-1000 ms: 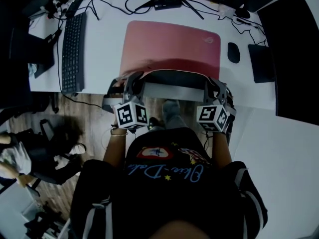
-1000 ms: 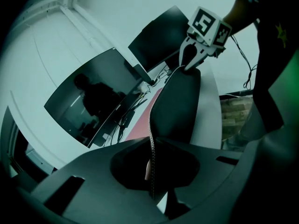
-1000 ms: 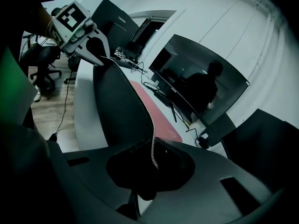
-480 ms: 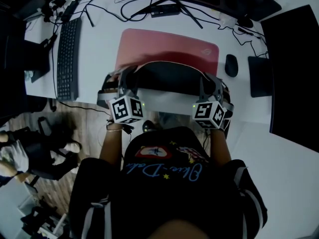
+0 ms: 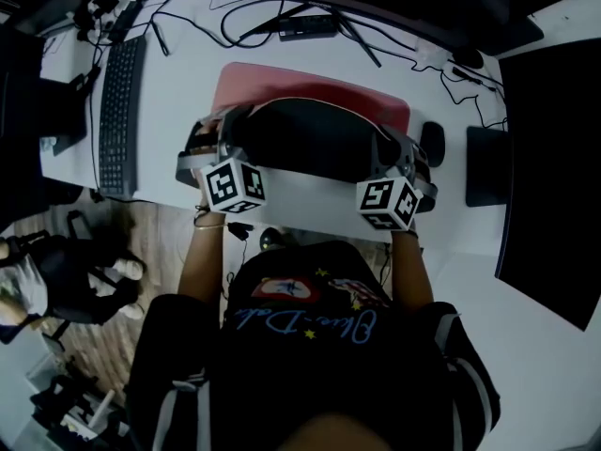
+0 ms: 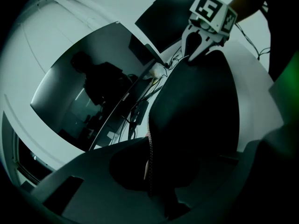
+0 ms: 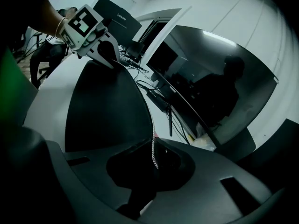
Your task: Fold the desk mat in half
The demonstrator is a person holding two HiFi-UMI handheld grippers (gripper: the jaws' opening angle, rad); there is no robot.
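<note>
Dark T-shirt [image 5: 310, 341] bears pale script and a red emblem. Dark trousers [image 5: 174, 397] show white side stripes; bracelet [image 5: 208, 225] rings left wrist.

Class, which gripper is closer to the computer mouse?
The right gripper, shut on the desk mat; the mouse sits beside it, the left gripper nearer the keyboard.

One desk mat [image 5: 310, 83], just the one. Two grippers on show: the left gripper [image 5: 228, 128] and the right gripper [image 5: 383, 144]. One keyboard [image 5: 115, 111], one mouse [image 5: 430, 144], one curved monitor [image 6: 79, 97], one small black box [image 5: 308, 26]. Cables [image 5: 235, 17]: a tangle, too snarled to count.
</note>
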